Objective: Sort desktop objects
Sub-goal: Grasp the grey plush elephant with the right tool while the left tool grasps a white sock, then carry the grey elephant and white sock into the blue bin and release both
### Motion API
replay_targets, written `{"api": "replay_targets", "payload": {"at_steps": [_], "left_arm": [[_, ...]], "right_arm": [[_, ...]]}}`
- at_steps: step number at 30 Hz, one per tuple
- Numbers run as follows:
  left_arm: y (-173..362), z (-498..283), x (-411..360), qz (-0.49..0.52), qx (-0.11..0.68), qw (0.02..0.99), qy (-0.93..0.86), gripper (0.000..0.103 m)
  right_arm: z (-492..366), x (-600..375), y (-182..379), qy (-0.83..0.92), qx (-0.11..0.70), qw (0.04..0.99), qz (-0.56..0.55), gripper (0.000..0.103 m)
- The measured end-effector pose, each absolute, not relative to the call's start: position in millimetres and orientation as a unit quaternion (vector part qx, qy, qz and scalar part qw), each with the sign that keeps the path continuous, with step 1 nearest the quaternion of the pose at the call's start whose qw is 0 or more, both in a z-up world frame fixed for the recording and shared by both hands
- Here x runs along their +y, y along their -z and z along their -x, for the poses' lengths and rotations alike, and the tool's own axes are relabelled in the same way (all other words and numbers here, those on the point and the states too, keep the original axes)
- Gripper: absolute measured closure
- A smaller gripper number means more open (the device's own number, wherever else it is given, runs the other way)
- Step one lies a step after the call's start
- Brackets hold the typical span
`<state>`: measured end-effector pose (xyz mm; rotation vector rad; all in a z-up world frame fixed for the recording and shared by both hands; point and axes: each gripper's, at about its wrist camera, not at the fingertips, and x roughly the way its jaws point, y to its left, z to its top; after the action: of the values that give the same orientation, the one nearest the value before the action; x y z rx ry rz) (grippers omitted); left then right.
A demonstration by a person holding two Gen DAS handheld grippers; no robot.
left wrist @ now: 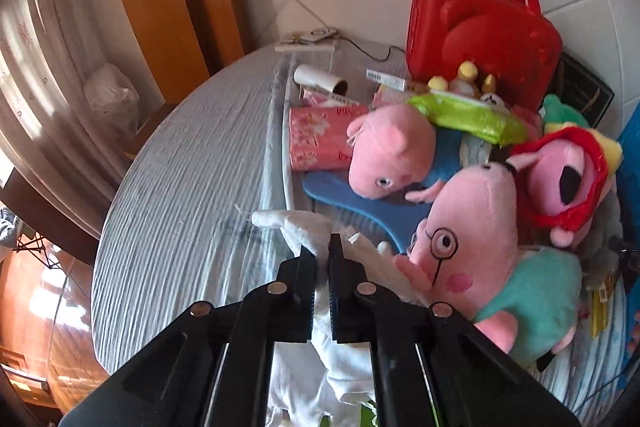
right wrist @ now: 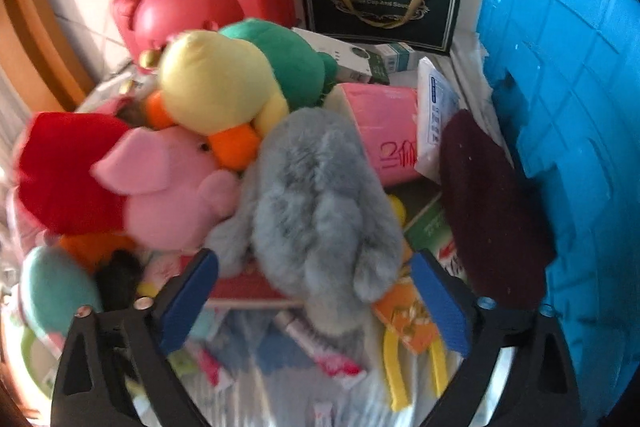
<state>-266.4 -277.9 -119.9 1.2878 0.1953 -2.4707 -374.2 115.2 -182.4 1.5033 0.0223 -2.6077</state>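
Observation:
My left gripper (left wrist: 322, 259) is shut on a white plush toy (left wrist: 340, 359) that hangs below it over the table. Past it lie pink pig plush toys: one in blue (left wrist: 392, 151), one with glasses and a teal shirt (left wrist: 476, 239), one in red (left wrist: 564, 179). My right gripper (right wrist: 316, 291) is open, its blue pads either side of a grey furry plush (right wrist: 316, 203). Around that lie a pink pig plush (right wrist: 176, 183), a yellow duck plush (right wrist: 212, 83) and a dark maroon hat (right wrist: 488, 207).
A round table with a pale blue cloth (left wrist: 180, 187). A red carry case (left wrist: 480, 27) stands at the back, beside a dark gift bag (right wrist: 380, 3). A blue crate (right wrist: 568, 107) rises on the right. Pink tissue packs (left wrist: 320, 139), small boxes and packets litter the pile.

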Motion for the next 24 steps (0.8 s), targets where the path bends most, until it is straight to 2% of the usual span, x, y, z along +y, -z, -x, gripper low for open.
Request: {"api": "replay_targets", "payload": {"at_steps": [6, 7, 9, 10, 11, 16, 24], "left_arm": [[91.4, 256.3, -264.3, -0.418, 0.052, 0.177, 0.889, 0.098], [87.5, 256.4, -262.3, -0.414, 0.053, 0.174, 0.892, 0.098], [79.6, 255.8, -257.0, -0.407, 0.054, 0.170, 0.896, 0.098], [76.6, 254.7, -254.8, -0.405, 0.053, 0.168, 0.897, 0.098], [73.8, 253.0, -252.2, -0.402, 0.051, 0.167, 0.899, 0.098], [48.5, 246.1, -231.7, -0.367, 0.033, 0.151, 0.917, 0.098], [-5.8, 235.0, -191.2, -0.306, 0.004, 0.087, 0.948, 0.098]], "right_arm": [[410.0, 108.8, 216.6, 0.848, 0.005, 0.072, -0.525, 0.004], [414.0, 107.4, 223.5, 0.844, 0.003, 0.078, -0.531, 0.018], [419.9, 103.7, 232.5, 0.841, -0.018, 0.103, -0.531, 0.039], [420.5, 102.6, 232.0, 0.842, -0.027, 0.110, -0.528, 0.057], [418.8, 100.2, 227.1, 0.845, -0.026, 0.108, -0.523, 0.062], [392.4, 105.9, 192.6, 0.868, -0.040, 0.119, -0.481, 0.067], [326.6, 119.1, 96.2, 0.910, -0.057, 0.128, -0.390, 0.067]]}}
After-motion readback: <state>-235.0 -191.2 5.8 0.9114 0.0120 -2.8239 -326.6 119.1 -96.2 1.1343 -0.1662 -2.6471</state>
